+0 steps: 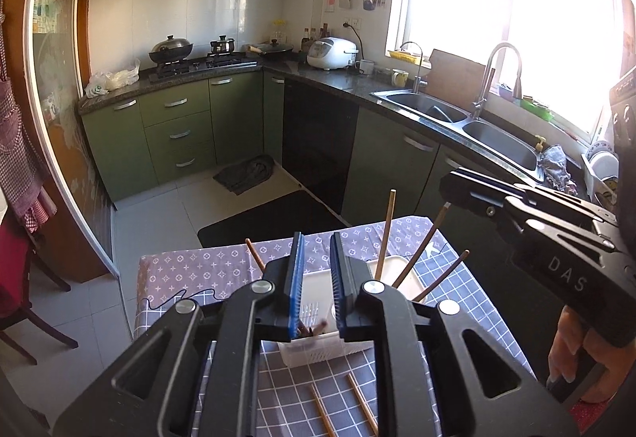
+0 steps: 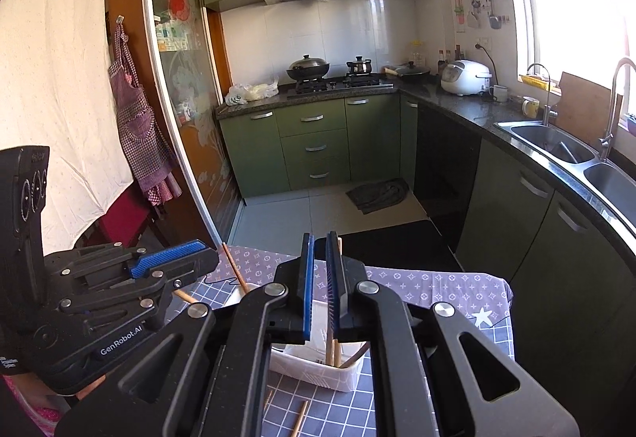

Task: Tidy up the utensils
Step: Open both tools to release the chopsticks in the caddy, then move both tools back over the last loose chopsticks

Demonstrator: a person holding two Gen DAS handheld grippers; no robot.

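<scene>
A green-cabinet kitchen with a dark stone counter, a gas hob and a steel double sink (image 1: 457, 111) under a bright window lies beyond a small table (image 1: 190, 270) covered in a grey checked and lilac patterned cloth. The table's far edge stands just short of a black floor mat (image 1: 274, 218), with open tiled floor to its left.

On the cloth sits a white slotted plastic utensil caddy (image 1: 314, 351), beside a white flat lid or tray (image 1: 405, 274). Three wooden chopsticks lean upright out of the container area at the right, the tallest (image 1: 386, 234) nearly vertical, and a fourth (image 1: 254, 258) slants up at the left. Two more chopsticks (image 1: 359, 403) lie flat on the cloth in front of the caddy, near the table's front.

The left gripper (image 1: 317, 278) hovers over the caddy, its blue-padded jaws parted with nothing between them. The right gripper (image 2: 320, 286) has its jaws nearly together on a slim chopstick (image 2: 333, 347) whose lower end stands inside the caddy (image 2: 318, 369).
</scene>
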